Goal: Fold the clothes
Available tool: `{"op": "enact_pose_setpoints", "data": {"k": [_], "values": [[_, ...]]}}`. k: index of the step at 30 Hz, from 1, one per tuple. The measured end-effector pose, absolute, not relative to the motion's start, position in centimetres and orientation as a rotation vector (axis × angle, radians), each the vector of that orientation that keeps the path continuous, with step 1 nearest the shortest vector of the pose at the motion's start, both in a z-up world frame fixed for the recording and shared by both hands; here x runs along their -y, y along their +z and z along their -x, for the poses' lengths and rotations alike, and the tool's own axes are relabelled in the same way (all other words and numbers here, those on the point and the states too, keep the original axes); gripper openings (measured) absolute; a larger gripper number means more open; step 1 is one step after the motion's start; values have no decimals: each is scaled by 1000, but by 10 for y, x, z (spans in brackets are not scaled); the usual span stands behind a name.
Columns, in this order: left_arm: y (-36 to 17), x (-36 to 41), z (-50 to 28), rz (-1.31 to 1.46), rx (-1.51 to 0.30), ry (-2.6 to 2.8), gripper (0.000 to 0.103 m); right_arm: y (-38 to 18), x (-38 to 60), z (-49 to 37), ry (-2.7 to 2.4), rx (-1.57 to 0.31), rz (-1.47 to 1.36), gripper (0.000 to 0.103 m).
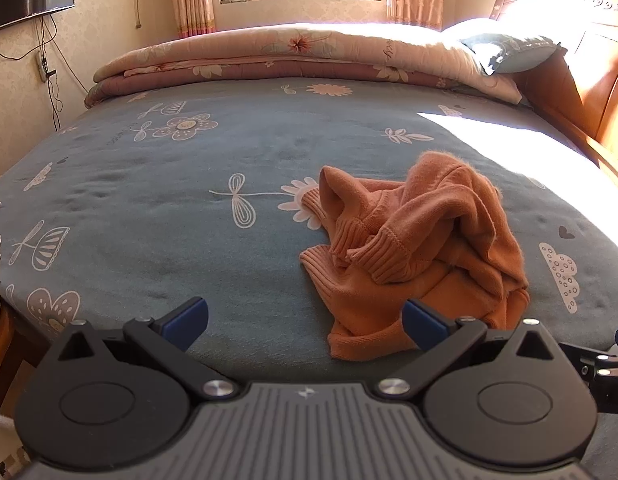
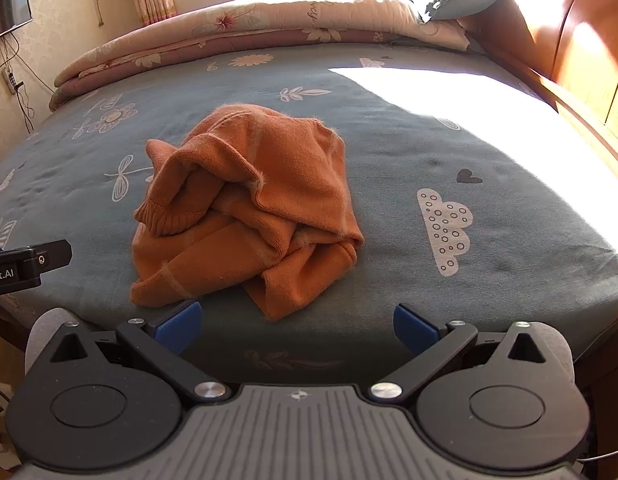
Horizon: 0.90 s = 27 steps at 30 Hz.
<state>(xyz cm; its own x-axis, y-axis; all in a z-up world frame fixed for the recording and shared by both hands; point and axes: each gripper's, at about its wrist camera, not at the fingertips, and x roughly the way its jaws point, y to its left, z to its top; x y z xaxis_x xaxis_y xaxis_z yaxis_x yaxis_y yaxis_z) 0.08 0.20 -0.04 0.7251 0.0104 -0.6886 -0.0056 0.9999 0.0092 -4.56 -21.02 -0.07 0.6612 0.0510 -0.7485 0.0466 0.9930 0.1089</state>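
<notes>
Sweater (image 2: 245, 208) lies crumpled near the bed's (image 2: 509, 240) near edge, toward the headboard side, nothing flattened yet. Your right hand-held gripper (image 2: 297, 322) faces it almost square on, heap just ahead and slightly to its left; from your left hand-held gripper (image 1: 305, 320) it sits ahead and off to the right, its hem just past the right finger. Both sets of jaws spread wide and empty; the heap shows no clear long axis, so the right looks better placed to reach it first.
</notes>
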Motion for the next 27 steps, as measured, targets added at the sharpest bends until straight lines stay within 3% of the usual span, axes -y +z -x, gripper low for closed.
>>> {"op": "enact_pose_setpoints", "data": {"k": [27], "values": [[-1, -10, -1, 35, -773, 4, 103, 3, 210, 51, 2, -808, -116, 103]]}}
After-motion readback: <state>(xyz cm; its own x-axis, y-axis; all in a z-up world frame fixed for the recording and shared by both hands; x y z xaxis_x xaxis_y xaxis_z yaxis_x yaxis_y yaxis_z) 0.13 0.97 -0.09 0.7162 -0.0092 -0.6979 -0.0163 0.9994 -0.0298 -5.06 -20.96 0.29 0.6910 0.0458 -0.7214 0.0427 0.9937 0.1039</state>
